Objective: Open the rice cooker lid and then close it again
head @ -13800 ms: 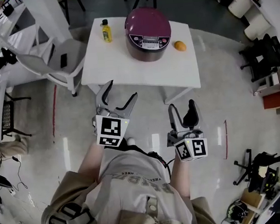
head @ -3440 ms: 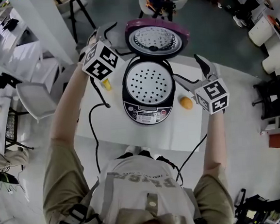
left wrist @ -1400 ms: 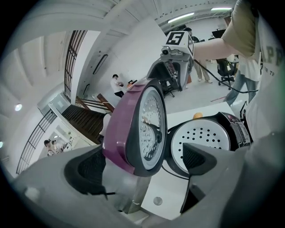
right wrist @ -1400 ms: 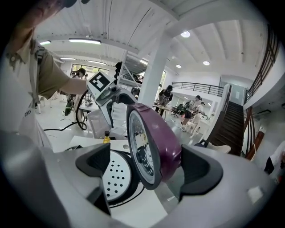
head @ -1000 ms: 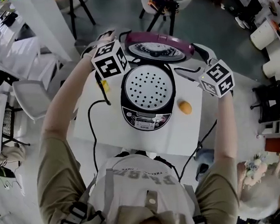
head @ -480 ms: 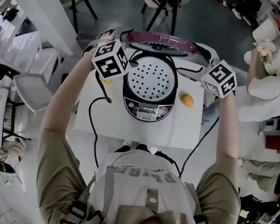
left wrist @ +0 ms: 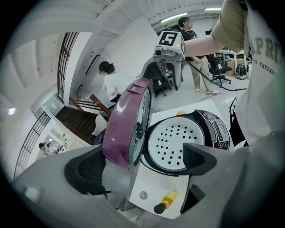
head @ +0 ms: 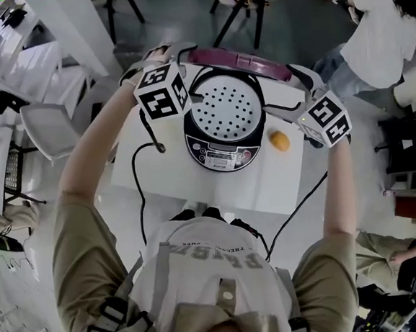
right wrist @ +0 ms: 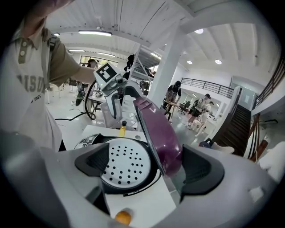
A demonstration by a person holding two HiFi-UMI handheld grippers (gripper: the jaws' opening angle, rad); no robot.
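The rice cooker [head: 223, 137] sits on the white counter [head: 267, 184]. Its body is dark and its control panel [head: 226, 156] faces the person. The maroon lid [head: 238, 59] stands open on the rear hinge, roughly upright, perhaps tipped slightly forward over the pot. A round white perforated plate [head: 226, 108] lies flat across the opening.

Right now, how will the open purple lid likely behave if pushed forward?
The lid looks rigid and hinged at the back of the rice cooker, so it should swing down, not slide. Its glossy domed shell may slip against the open left gripper and right gripper straddling it.
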